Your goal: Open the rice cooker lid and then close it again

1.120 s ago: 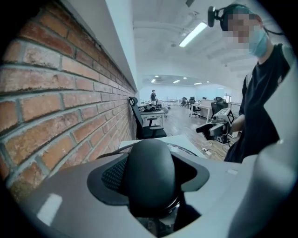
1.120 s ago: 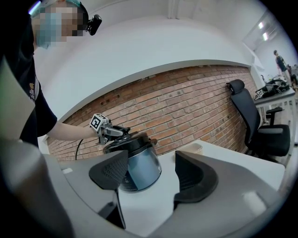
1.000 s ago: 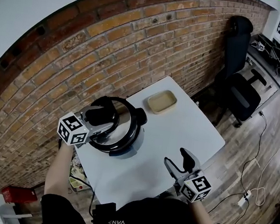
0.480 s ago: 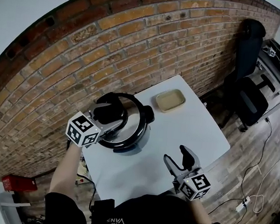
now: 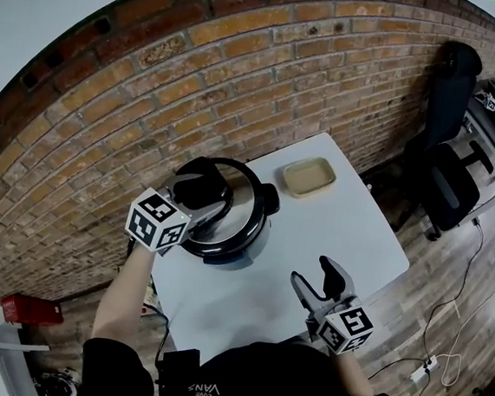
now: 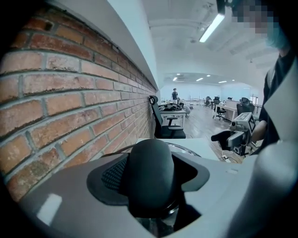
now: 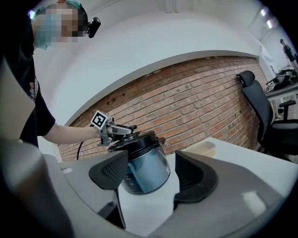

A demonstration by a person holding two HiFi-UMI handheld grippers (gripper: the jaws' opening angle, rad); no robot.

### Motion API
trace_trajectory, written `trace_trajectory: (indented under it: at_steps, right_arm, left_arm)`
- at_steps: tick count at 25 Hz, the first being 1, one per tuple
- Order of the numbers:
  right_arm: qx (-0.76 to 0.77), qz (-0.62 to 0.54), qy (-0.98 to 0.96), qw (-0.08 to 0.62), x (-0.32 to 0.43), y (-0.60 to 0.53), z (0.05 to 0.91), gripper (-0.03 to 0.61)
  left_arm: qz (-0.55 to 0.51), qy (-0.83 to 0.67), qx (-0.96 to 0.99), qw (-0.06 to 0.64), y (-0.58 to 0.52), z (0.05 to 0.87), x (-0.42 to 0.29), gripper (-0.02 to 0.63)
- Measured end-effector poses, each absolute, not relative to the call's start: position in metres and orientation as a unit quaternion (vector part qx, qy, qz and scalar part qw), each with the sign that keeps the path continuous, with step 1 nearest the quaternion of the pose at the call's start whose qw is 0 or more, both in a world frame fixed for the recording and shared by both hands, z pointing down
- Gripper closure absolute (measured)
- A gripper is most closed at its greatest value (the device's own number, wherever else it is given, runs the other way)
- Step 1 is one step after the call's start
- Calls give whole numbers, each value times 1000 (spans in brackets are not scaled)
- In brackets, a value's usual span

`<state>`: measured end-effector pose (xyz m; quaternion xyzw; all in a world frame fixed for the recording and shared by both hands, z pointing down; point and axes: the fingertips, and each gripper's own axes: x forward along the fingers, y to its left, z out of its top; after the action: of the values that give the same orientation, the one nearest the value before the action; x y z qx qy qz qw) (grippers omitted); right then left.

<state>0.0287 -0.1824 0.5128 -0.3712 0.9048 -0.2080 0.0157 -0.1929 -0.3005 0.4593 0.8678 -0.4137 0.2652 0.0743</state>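
left gripper view: left gripper point(image 5: 197, 193) clenched on lid knob point(image 6: 150, 174) of rice cooker point(image 7: 142, 169); right gripper point(image 5: 313, 276) spread, empty.

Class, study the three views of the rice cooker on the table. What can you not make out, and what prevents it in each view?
Inside of the rice cooker: all views, covered by the lid.
Top of the lid: left gripper view, blocked by the lid handle that the left gripper clamps.
Print on the cooker's front: right gripper view, too small, and partly behind a jaw of the open right gripper.
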Motion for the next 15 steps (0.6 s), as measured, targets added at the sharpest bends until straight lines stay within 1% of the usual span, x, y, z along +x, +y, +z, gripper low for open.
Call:
trace_trajectory:
  at_steps: [4,6,9,15]
  right_arm:
    - [-366,-211,906,11,28,-182,513,270]
    - [-366,-211,907,10,30,-182,512,270]
    - [-366,-210,907,14,33,-184,513,270]
    - [-364,-207,908,13,35,-186,509,270]
  left_arm:
    - [275,-436,853,87,-306,463,-194,333]
    - [280,-445,846,81,-304,465,-193,333]
    - [270,-466,840,73,-301,466,-196,333]
    - [264,-493,825,83,-302,467,-196,333]
